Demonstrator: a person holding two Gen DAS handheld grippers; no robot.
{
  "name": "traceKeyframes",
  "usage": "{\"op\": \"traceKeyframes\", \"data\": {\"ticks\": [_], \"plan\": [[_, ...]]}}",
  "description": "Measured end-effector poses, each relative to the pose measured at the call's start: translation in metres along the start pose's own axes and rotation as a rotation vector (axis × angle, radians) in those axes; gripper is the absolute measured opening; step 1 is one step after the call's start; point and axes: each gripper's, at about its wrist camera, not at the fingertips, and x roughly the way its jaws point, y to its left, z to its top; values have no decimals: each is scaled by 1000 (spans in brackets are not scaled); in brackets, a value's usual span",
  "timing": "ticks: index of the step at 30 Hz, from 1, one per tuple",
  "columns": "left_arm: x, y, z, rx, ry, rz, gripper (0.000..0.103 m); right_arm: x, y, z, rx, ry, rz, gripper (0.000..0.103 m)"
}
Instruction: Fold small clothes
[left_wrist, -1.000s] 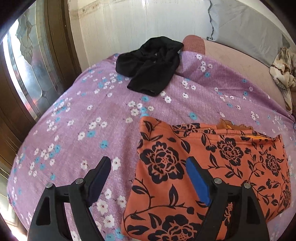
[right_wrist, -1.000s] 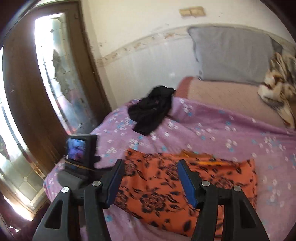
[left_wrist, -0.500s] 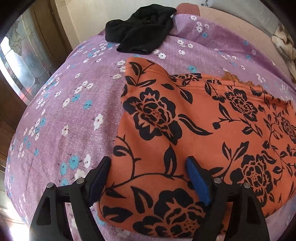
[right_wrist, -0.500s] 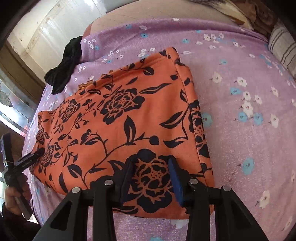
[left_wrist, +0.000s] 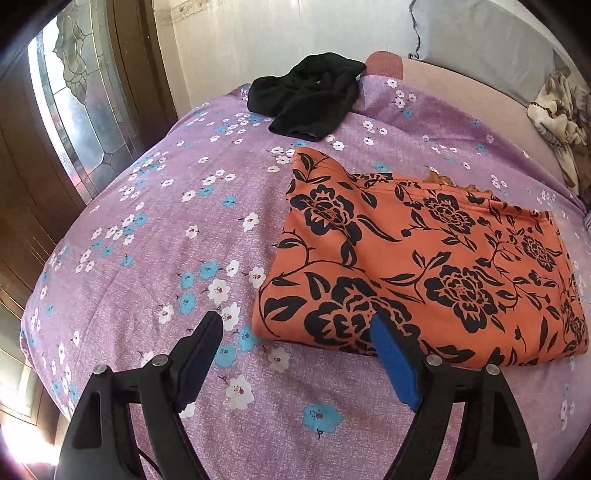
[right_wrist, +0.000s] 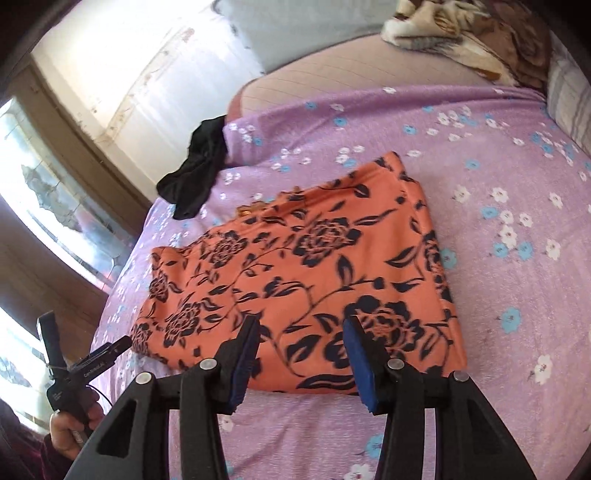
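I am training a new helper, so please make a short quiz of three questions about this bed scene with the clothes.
1. True or false: the orange floral garment lies folded flat on the purple bedsheet.
2. Which garment lies nearer the wall? A) the black garment B) the orange one
3. Fill in: the left gripper stands ____, with nothing held.

Key:
1. True.
2. A.
3. Open. Its jaws straddle the near left corner of the orange garment without pressing it. The right gripper, whose jaws have just been opening, also presses no cloth.
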Motion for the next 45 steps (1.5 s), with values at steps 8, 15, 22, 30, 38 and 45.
{"op": "traceKeyframes", "data": {"ticks": [8, 15, 22, 30, 38, 45], "plan": [[-7, -2, 10, 14, -62, -3, 83, -4, 97, -10, -259, -44, 113, 51], [4, -4, 8, 6, -20, -49, 83, 21, 84, -13, -223, 9, 27, 52], [23, -10, -3, -17, 82, -151, 83, 31, 13, -11, 69, 120, 36, 55], [40, -6, -6, -104, 163, -264, 83, 32, -10, -11, 187, 119, 84, 55], [44, 0, -6, -135, 143, -282, 77, 45, -12, -15, 271, 151, 249, 56], [54, 2, -3, -185, 192, -311, 77, 49, -26, -22, 375, 176, 264, 56]]}}
